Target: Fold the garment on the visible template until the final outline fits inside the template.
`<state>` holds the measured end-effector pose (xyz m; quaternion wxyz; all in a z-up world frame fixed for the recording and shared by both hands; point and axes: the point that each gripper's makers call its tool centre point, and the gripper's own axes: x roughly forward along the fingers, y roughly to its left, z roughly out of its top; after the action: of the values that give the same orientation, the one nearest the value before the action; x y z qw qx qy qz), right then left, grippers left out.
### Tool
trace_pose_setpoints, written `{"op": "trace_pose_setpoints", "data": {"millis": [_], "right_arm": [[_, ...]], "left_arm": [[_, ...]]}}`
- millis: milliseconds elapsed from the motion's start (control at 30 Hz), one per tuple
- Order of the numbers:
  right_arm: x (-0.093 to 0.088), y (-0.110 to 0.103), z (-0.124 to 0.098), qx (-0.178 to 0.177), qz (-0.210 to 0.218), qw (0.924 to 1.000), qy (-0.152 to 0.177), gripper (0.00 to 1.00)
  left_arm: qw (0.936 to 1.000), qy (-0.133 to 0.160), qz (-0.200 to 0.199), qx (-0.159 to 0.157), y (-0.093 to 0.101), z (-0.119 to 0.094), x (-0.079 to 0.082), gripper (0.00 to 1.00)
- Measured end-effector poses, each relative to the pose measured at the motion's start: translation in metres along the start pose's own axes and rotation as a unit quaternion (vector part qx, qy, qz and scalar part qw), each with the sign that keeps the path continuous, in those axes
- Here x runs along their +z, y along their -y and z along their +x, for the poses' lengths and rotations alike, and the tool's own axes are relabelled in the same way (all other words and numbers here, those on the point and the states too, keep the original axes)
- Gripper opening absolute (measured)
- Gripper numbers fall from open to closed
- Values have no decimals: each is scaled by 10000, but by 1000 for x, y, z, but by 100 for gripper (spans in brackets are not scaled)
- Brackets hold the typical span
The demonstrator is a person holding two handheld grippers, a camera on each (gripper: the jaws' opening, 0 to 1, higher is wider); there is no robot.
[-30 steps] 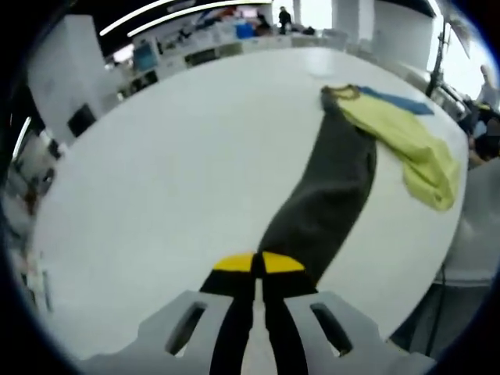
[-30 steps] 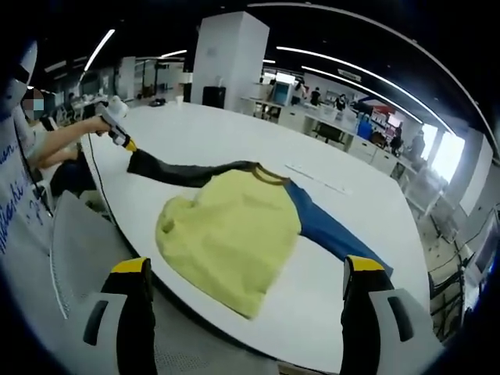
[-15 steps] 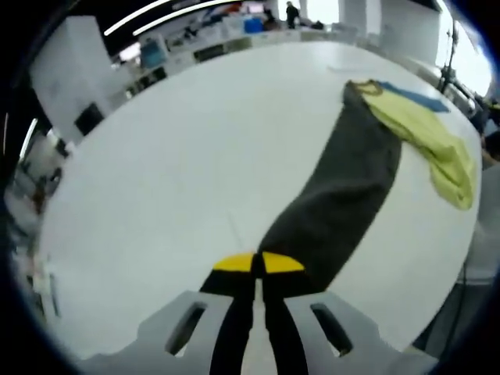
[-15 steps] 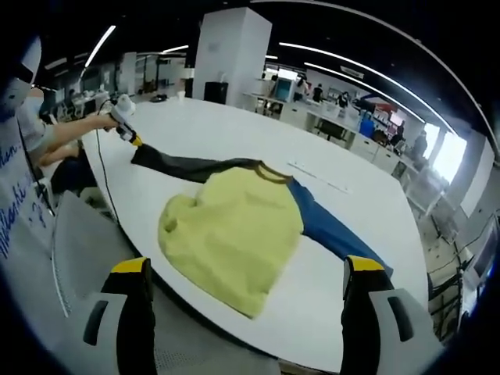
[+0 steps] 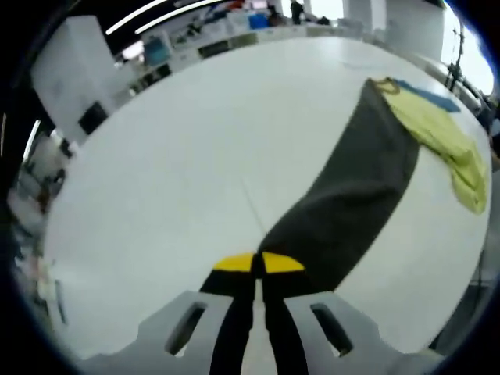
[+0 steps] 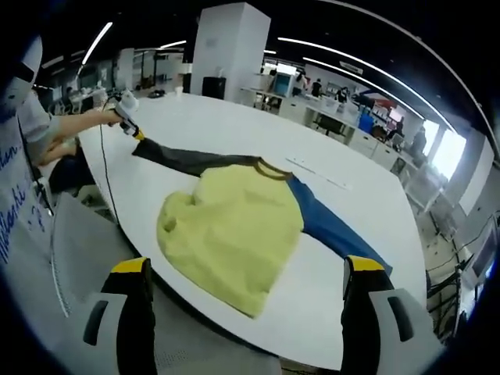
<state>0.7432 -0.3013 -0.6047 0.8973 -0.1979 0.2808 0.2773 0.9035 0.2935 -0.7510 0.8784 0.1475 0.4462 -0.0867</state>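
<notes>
The left hand-held gripper (image 5: 255,264) was pinched tight on the dark sleeve (image 5: 351,203) of the garment (image 6: 234,226) by the bench (image 5: 172,156) edge, the right hand-held gripper (image 6: 246,273) hung wide open, so the sleeve probably needed a slow, flat pull.

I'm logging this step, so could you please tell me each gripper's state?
Left gripper: shut on the dark grey sleeve.
Right gripper: open, holding nothing.

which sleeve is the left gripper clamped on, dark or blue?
The dark grey sleeve: the left gripper is shut on its cuff. The blue sleeve lies free on the far side.
</notes>
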Motion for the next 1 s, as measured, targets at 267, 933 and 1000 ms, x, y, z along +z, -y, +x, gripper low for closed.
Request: {"op": "trace_pose_setpoints", "data": {"millis": [267,933,1000], "right_arm": [[0,0,1,-27,74,10000,-33,100],[2,-1,3,-174,57,9998,-90,100],[4,-1,4,-193,86,9998,-51,100]], "left_arm": [[9997,-196,136,-15,-6,11,3,0],[9936,-990,539,-76,-5,27,-13,0],[9937,-991,525,-75,-7,28,-12,0]]}}
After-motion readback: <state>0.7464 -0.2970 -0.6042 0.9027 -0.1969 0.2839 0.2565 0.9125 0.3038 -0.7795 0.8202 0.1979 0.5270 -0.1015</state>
